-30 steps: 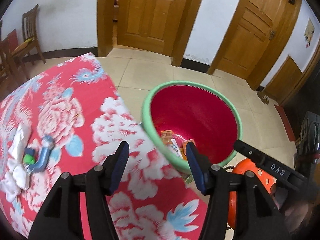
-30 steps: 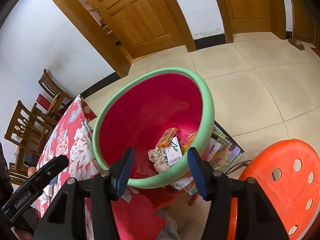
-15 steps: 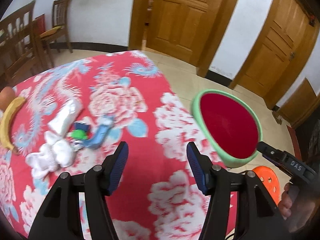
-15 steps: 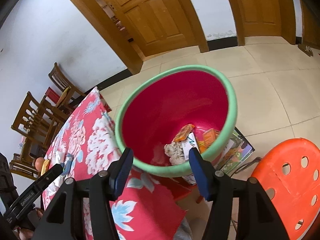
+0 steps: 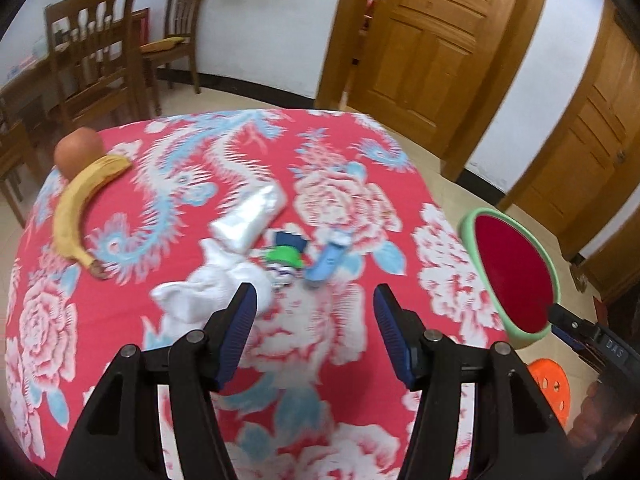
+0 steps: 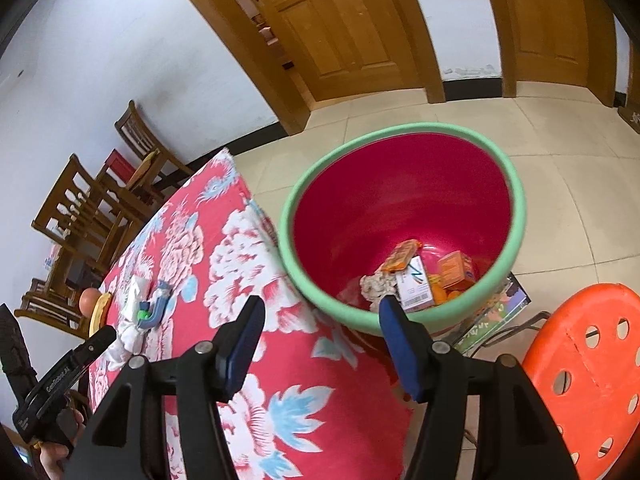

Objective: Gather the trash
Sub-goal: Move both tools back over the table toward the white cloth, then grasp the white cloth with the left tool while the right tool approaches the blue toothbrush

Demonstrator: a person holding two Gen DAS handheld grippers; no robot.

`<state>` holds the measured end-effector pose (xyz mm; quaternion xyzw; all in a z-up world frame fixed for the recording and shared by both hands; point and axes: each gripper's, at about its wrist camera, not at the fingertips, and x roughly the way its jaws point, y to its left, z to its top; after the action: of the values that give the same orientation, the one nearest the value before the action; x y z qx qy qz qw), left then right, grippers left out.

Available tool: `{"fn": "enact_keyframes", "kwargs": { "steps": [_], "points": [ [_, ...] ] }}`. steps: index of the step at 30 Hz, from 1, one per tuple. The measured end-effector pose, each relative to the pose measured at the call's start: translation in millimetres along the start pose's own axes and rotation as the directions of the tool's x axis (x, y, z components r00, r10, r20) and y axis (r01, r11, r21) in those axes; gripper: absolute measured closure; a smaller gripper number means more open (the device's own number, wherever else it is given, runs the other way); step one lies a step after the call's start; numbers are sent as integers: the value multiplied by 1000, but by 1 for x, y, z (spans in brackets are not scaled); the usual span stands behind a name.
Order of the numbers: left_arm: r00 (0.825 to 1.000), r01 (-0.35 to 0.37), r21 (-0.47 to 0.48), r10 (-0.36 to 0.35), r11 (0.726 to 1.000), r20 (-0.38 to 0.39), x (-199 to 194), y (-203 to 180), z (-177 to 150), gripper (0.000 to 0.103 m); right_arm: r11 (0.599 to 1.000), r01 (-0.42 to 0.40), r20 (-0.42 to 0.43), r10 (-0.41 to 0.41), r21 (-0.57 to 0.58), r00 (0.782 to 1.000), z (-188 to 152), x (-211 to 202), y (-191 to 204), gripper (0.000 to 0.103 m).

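Observation:
A red bin with a green rim (image 6: 400, 132) stands off the table's right edge and holds several wrappers and small boxes (image 6: 416, 280); it also shows in the left wrist view (image 5: 544, 256). On the floral tablecloth (image 5: 352, 200) lie crumpled white tissue (image 5: 200, 296), a clear plastic packet (image 5: 252, 212), a green cap (image 5: 284, 256) and a blue tube (image 5: 328, 260). My left gripper (image 5: 314, 320) is open and empty, just short of this trash. My right gripper (image 6: 320, 336) is open and empty, between table and bin.
A banana (image 5: 80, 200) and a round orange-red fruit (image 5: 78, 152) lie at the table's far left. An orange stool (image 6: 580, 360) stands right of the bin, with a printed sheet (image 6: 500, 312) under it. Wooden chairs (image 5: 100, 60) and doors (image 5: 420, 40) stand behind.
My left gripper has swung left from the bin to over the table, facing the trash pile. My right gripper has pulled back from the bin a little. Both stay open.

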<state>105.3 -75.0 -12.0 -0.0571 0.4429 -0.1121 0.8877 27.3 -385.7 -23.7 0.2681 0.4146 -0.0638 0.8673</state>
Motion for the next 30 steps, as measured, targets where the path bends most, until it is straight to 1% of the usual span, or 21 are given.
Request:
{"fn": "enact_keyframes", "kwargs": {
  "steps": [1, 2, 9, 13, 20, 27, 29, 30],
  "points": [
    [1000, -8, -11, 9, 1000, 1, 0, 5, -1, 36, 1000, -4, -5, 4, -8, 1000, -1, 2, 4, 40],
    [1000, -20, -24, 21, 1000, 5, 1, 11, -2, 35, 1000, -5, -8, 5, -15, 1000, -2, 3, 7, 40],
    [996, -89, -71, 91, 993, 16, 8, 37, -4, 34, 998, -9, -26, 8, -55, 1000, -7, 9, 28, 40],
    [993, -119, -74, 120, 990, 8, 18, 44, -5, 34, 997, -12, -37, 9, -76, 999, -9, 13, 40, 40],
    [993, -119, -92, 118, 989, -8, 34, 57, -4, 34, 993, -15, -53, 9, -113, 999, -10, 21, 59, 40],
    [996, -84, -99, 84, 992, 0, 43, 67, 0, 34, 989, -13, -71, 2, -151, 997, -10, 31, 79, 40],
    [998, -66, -106, 66, 992, -4, 47, 69, -1, 36, 987, -14, -79, 2, -159, 997, -11, 35, 85, 40],
    [998, -57, -108, 57, 993, -5, 48, 70, -2, 39, 987, -15, -83, 2, -163, 997, -10, 37, 87, 40]
  ]
}}
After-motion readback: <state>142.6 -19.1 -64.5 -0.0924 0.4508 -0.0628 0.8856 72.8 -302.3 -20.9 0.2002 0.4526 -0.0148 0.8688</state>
